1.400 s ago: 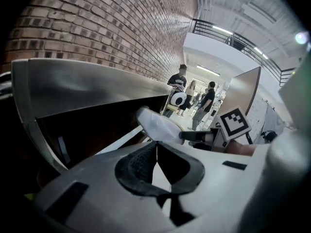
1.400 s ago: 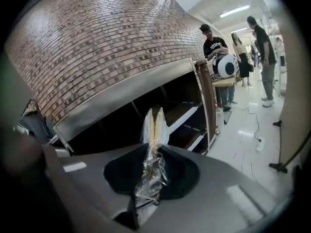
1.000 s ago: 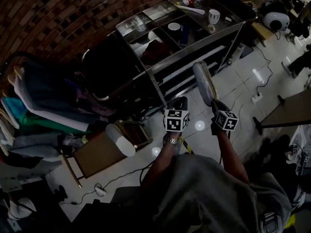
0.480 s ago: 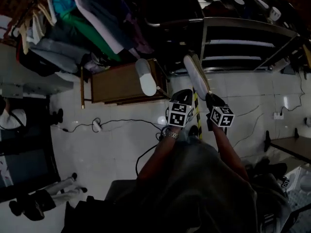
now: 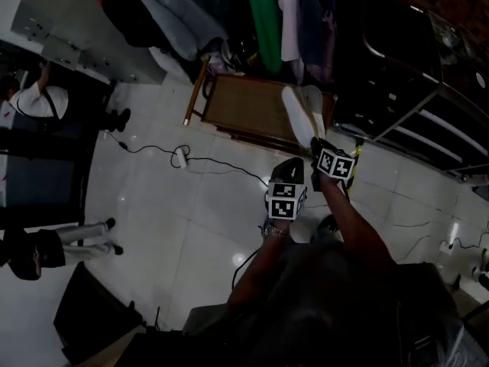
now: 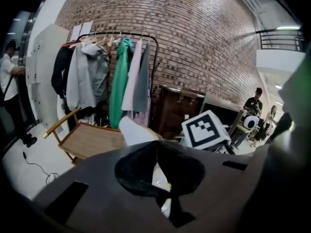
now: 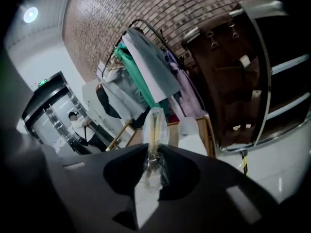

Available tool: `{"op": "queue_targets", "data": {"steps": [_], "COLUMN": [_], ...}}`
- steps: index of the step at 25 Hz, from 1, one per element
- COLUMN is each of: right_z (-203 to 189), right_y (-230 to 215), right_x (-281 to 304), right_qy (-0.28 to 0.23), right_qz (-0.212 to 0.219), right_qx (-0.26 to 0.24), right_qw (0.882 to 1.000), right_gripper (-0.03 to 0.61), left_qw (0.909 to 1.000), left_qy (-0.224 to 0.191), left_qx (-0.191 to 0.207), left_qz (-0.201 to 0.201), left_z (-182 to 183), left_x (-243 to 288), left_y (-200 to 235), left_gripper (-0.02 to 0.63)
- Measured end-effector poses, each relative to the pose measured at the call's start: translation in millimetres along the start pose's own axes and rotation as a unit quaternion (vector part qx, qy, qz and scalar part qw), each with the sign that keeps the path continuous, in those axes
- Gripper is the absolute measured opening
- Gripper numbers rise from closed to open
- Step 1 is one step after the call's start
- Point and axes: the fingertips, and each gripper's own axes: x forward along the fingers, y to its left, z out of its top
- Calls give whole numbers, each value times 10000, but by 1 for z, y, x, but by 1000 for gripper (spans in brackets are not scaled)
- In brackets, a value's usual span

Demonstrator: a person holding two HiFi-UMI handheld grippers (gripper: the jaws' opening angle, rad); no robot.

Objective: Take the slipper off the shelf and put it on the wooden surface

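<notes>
Carrying step: slipper gripped and off the shelf, not yet set down on the wooden worktop.

Head view: the right hand-held gripper [image 5: 321, 145] held the slipper [image 5: 296, 121] up at the near edge of the wooden worktop [image 5: 244, 109], beside a second slipper [image 5: 315, 102] lying there. The left hand-held gripper [image 5: 289, 165] hung alongside. Left gripper view: jaws together, nothing between them. Right gripper view: jaws nearly closed, pinching the slipper edge-on. Judged next: lower it flat onto bare wood clear of the other slipper, then release.
</notes>
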Motion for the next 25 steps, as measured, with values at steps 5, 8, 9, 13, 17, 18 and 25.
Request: {"op": "queue_targets", "data": {"steps": [5, 8, 9, 13, 17, 18, 25], "right_z": [-26, -32, -36, -62, -80, -87, -114], "right_y": [61, 94, 106, 148, 164, 163, 125], "right_x": [136, 209, 230, 299, 343, 348, 297], "right_qy": [368, 223, 188, 354, 826, 1027, 2178], "right_qz": [-418, -442, -416, -223, -220, -292, -1072], "right_qx": [398, 1164, 1408, 1471, 634, 472, -907], "right_qw": [9977, 9920, 9890, 9882, 9943, 9932, 9658], "right_gripper": [52, 54, 54, 54, 71, 94, 348], "left_qw": [9989, 9976, 9968, 9922, 9882, 9873, 9875], "left_qy": [139, 224, 269, 428, 475, 478, 568], "left_qx": [-367, -533, -606, -950, -1214, -1258, -1195], "left_qz": [269, 394, 448, 683, 800, 839, 858], "left_z": [-14, -22, -26, -48, -56, -57, -52], "left_x": [-20, -31, -37, -56, -59, -60, -35], "left_y": [125, 191, 209, 266, 296, 302, 312], "left_gripper": [5, 5, 5, 5, 5, 5, 5]}}
